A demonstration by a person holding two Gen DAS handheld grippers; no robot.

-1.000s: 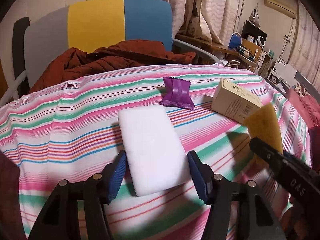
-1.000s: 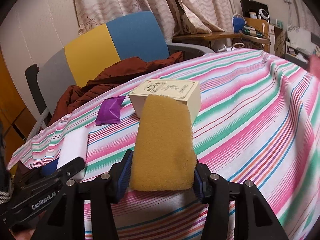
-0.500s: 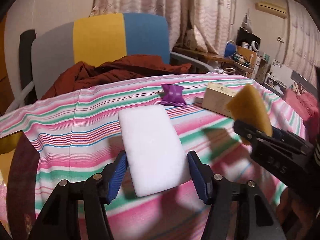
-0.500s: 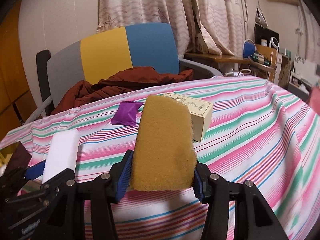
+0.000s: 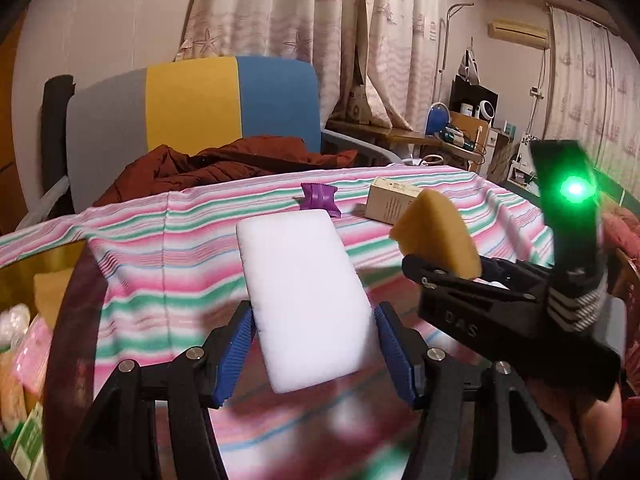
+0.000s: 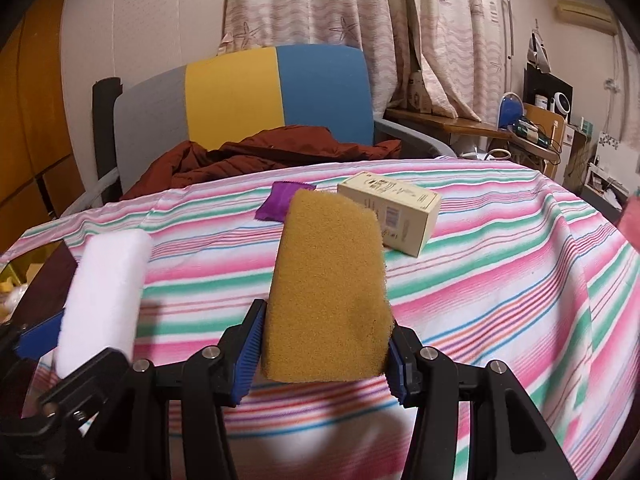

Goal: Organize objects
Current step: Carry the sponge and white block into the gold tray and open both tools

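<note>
White foam block (image 5: 304, 300), centre of the left wrist view, clamped between the blue pads of the left gripper (image 5: 314, 354) and raised clear of the striped tablecloth (image 5: 168, 264). Ochre sponge (image 6: 328, 292), centre of the right wrist view, pinched likewise in the right gripper (image 6: 324, 354) — also off the cloth. Beyond them, upper centre of frame: purple packet (image 6: 276, 202) and cream carton (image 6: 390, 212), lying on the cloth near each other. Step in hand, by judgement: carrying both sponges to a drop-off. Next move: a place to set them down — none identifiable here — then release.
</note>
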